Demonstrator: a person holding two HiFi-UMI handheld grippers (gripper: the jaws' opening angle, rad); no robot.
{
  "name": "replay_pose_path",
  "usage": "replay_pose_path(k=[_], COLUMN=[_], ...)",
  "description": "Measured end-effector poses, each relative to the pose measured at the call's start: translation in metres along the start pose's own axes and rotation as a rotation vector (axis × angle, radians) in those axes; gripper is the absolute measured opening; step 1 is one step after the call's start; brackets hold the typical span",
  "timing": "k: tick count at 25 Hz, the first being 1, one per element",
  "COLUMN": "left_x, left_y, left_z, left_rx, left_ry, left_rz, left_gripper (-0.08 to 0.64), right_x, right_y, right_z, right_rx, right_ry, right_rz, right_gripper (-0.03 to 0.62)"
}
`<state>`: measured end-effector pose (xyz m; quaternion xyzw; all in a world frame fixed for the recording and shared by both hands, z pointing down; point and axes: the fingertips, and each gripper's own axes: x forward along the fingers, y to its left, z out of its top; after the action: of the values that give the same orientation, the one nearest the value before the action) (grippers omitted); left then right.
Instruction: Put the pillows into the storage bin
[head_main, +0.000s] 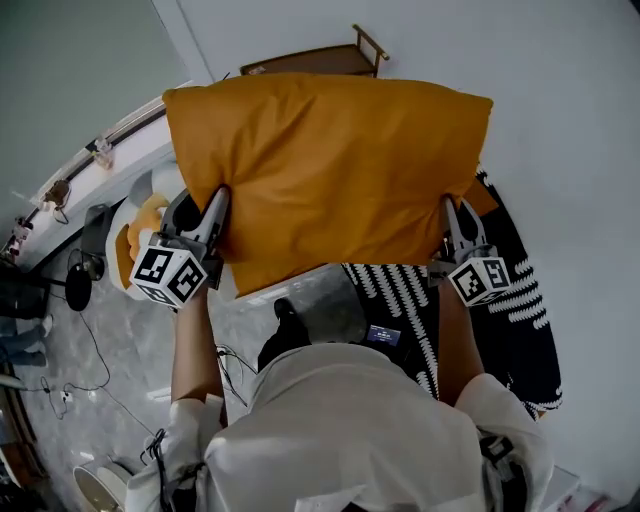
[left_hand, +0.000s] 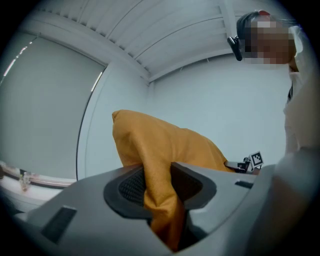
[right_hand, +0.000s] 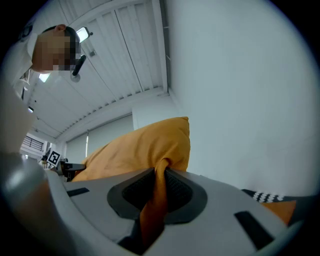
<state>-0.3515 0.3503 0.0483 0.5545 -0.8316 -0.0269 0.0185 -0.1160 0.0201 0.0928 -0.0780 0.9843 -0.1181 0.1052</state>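
A large mustard-orange pillow (head_main: 330, 170) hangs in the air in front of the person, stretched between both grippers. My left gripper (head_main: 212, 222) is shut on the pillow's lower left edge; in the left gripper view the orange fabric (left_hand: 160, 185) is bunched between the jaws. My right gripper (head_main: 455, 225) is shut on the lower right edge, with a thin fold of fabric (right_hand: 157, 200) pinched between its pads. A second orange pillow (head_main: 140, 225) lies inside a white bin (head_main: 125, 275) at the left, below the left gripper.
A black-and-white patterned rug or blanket (head_main: 500, 310) lies on the floor at the right, with an orange piece (head_main: 482, 198) on it. A wooden bench (head_main: 320, 58) stands against the far wall. Cables (head_main: 90, 340) and stands crowd the grey floor at the left.
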Motion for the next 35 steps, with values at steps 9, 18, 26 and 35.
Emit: replay_pose_path(k=[9, 18, 26, 35], left_x=[-0.041, -0.073, -0.087, -0.084], left_y=[0.160, 0.284, 0.322, 0.312], left_z=[-0.038, -0.154, -0.299, -0.467], left_rx=[-0.083, -0.281, -0.498, -0.673], left_ry=[0.020, 0.170, 0.321, 0.462], left_rz=[0.145, 0.237, 0.311, 0.407], left_gripper=[0.147, 0.147, 0.143, 0.135], right_x=[0.153, 0.244, 0.266, 0.245], right_y=[0.077, 0.125, 0.118, 0.067], right_z=[-0.079, -0.214, -0.342, -0.505], right_rx=[0.015, 0.056, 0.078, 0.133], right_ry=[0.116, 0.346, 0.564, 0.797], right_rz=[0.134, 0.139, 0.128, 0.139], right_gripper=[0.075, 0.069, 0.054, 0.043])
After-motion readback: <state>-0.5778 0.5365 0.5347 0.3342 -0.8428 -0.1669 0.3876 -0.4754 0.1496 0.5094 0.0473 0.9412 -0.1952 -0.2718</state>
